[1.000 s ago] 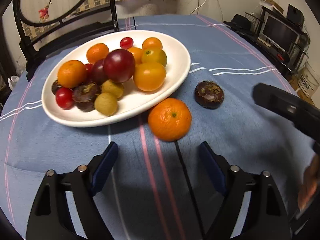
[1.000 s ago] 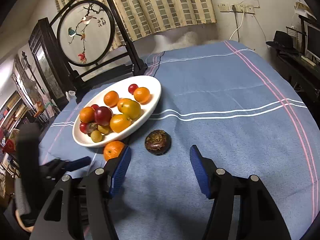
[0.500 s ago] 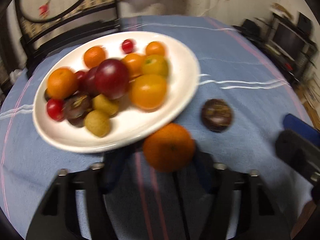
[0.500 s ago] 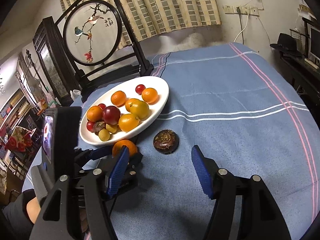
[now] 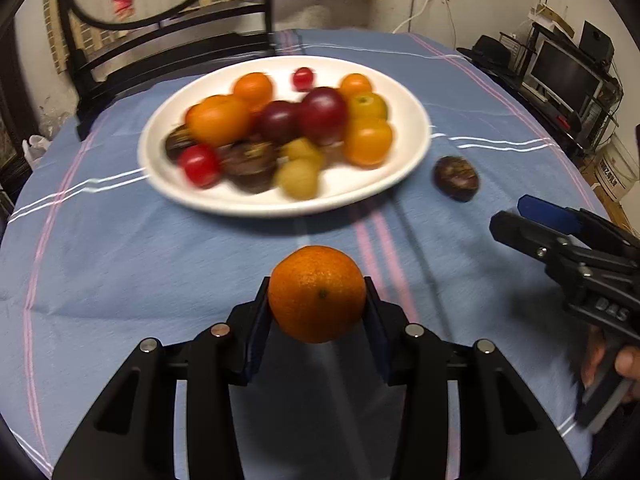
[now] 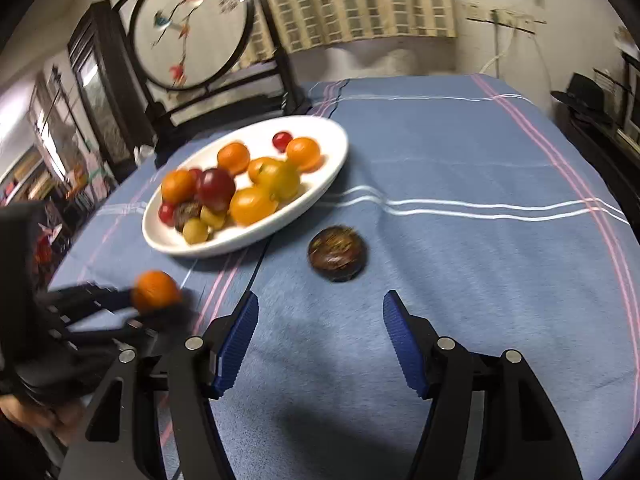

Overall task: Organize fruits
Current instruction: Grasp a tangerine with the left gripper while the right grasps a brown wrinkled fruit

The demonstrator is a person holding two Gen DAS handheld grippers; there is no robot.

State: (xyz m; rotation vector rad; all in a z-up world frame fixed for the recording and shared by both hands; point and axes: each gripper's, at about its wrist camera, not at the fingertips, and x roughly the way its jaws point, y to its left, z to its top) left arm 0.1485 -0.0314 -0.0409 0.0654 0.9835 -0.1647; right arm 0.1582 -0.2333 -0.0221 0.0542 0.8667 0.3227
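Note:
My left gripper (image 5: 316, 304) is shut on an orange mandarin (image 5: 317, 293) and holds it above the blue cloth, in front of the white plate (image 5: 416, 136). The plate holds several fruits: oranges, dark plums, red cherry tomatoes, small yellow-green fruits and dark brown ones. The mandarin also shows in the right wrist view (image 6: 155, 291), at the left, lifted. A dark brown fruit (image 6: 337, 254) lies on the cloth right of the plate (image 6: 332, 148); it also shows in the left wrist view (image 5: 456, 178). My right gripper (image 6: 320, 328) is open and empty, just short of that fruit.
The round table carries a blue cloth (image 6: 460, 152) with pink and white stripes. A dark wooden stand with a round painted screen (image 6: 192, 24) stands behind the plate. A hat and a monitor (image 5: 568, 76) sit off the table to the right.
My left gripper moved in, shut on the mandarin and lifted it off the cloth, drawing back from the plate. My right gripper moved closer to the dark brown fruit, still open.

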